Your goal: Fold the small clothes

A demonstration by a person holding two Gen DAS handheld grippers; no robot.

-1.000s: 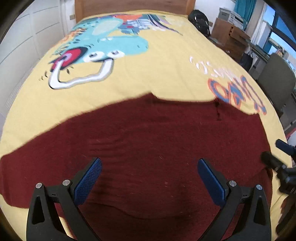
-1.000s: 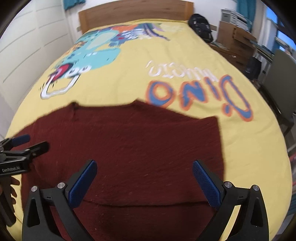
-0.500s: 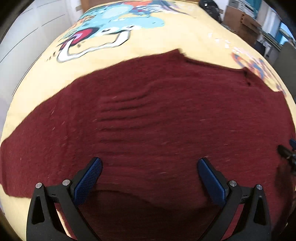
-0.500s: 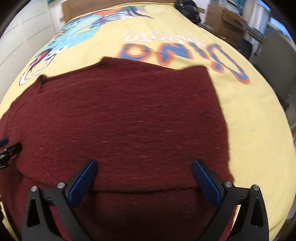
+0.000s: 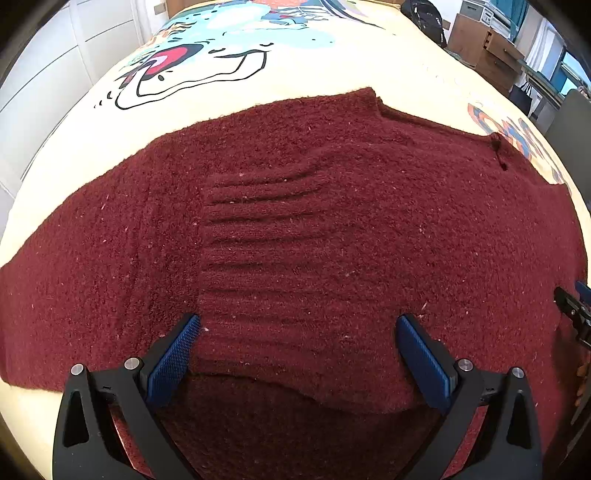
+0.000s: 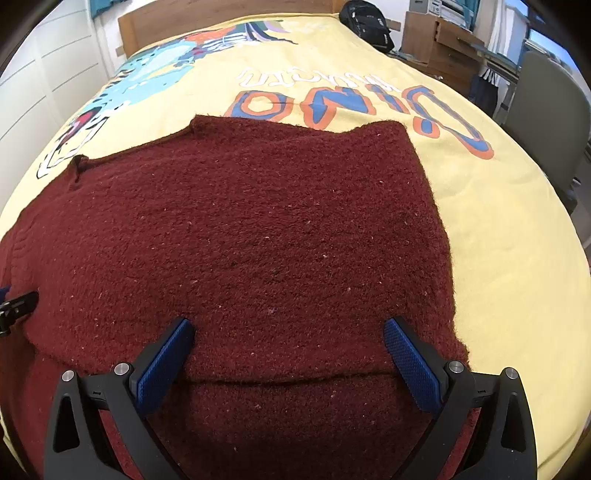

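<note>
A dark red knitted sweater [image 5: 295, 236] lies flat on the yellow bedspread [image 5: 314, 74], its near part doubled over along a fold edge. A ribbed patch shows in its middle. My left gripper [image 5: 295, 332] is open and empty, low over the sweater near the fold edge. My right gripper [image 6: 288, 332] is open and empty, low over the sweater [image 6: 258, 229] near its fold edge. The right gripper's tip shows at the left wrist view's right edge [image 5: 572, 306]; the left gripper's tip shows at the right wrist view's left edge [image 6: 18, 302].
The bedspread [image 6: 498, 229] carries a dinosaur print [image 5: 207, 62] and lettering [image 6: 351, 107]. A wooden headboard [image 6: 229, 14] is at the far end. A black backpack [image 6: 369, 26], wooden drawers [image 6: 436, 37] and a grey chair [image 6: 554, 125] stand to the right.
Both grippers have moved down and forward, closer to the sweater, which now fills more of each view. Both stay open.
</note>
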